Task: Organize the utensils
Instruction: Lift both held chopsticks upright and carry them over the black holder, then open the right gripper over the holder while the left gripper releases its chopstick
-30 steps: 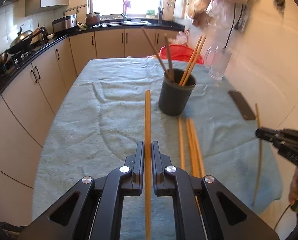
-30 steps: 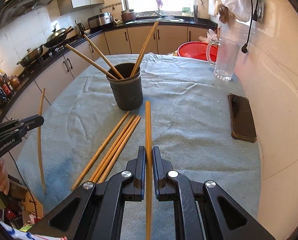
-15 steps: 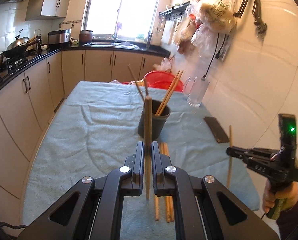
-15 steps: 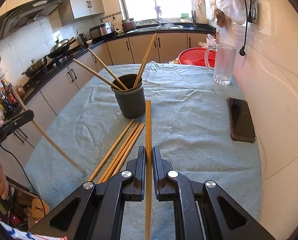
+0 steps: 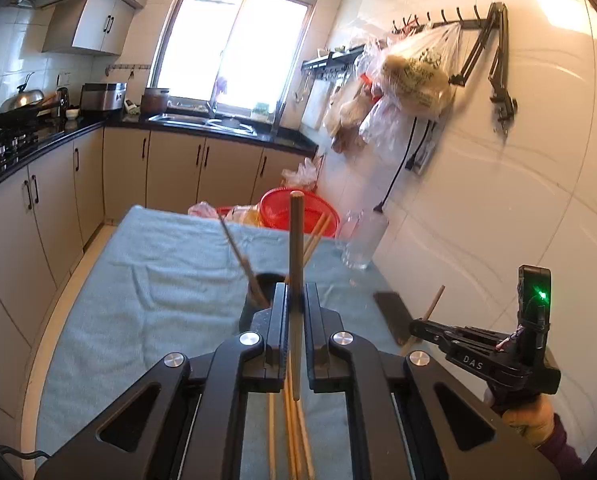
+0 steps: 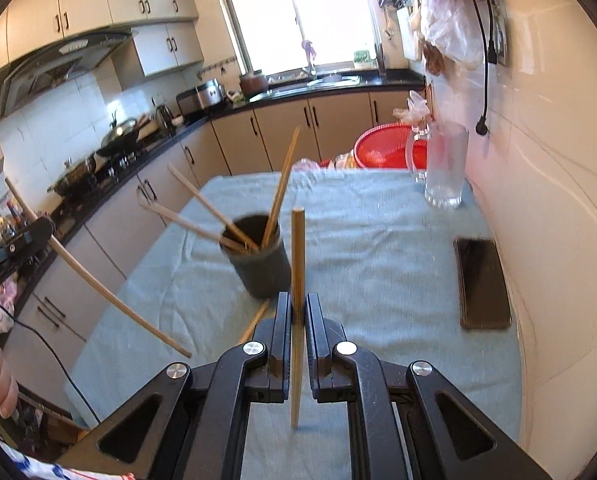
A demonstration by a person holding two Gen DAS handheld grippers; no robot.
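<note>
My left gripper (image 5: pixel 296 294) is shut on a wooden chopstick (image 5: pixel 295 248) that points up and forward over the dark holder cup (image 5: pixel 258 292). My right gripper (image 6: pixel 297 304) is shut on another wooden chopstick (image 6: pixel 297 256), just in front of the cup (image 6: pixel 260 268), which holds several chopsticks (image 6: pixel 280 188). Loose chopsticks (image 5: pixel 292 436) lie on the blue cloth below the left gripper. The right gripper also shows in the left wrist view (image 5: pixel 418 326); the left gripper shows at the left edge of the right wrist view (image 6: pixel 44 228), its chopstick (image 6: pixel 110 300) slanting down.
A black phone (image 6: pixel 482 284) lies on the blue cloth (image 6: pixel 378 240) near the right wall. A glass pitcher (image 6: pixel 444 164) and a red basket (image 6: pixel 386 148) stand at the far end. Kitchen cabinets and stove run along the left.
Both grippers have lifted and tilted upward with their chopsticks, which now point up over the cup instead of lying low over the cloth.
</note>
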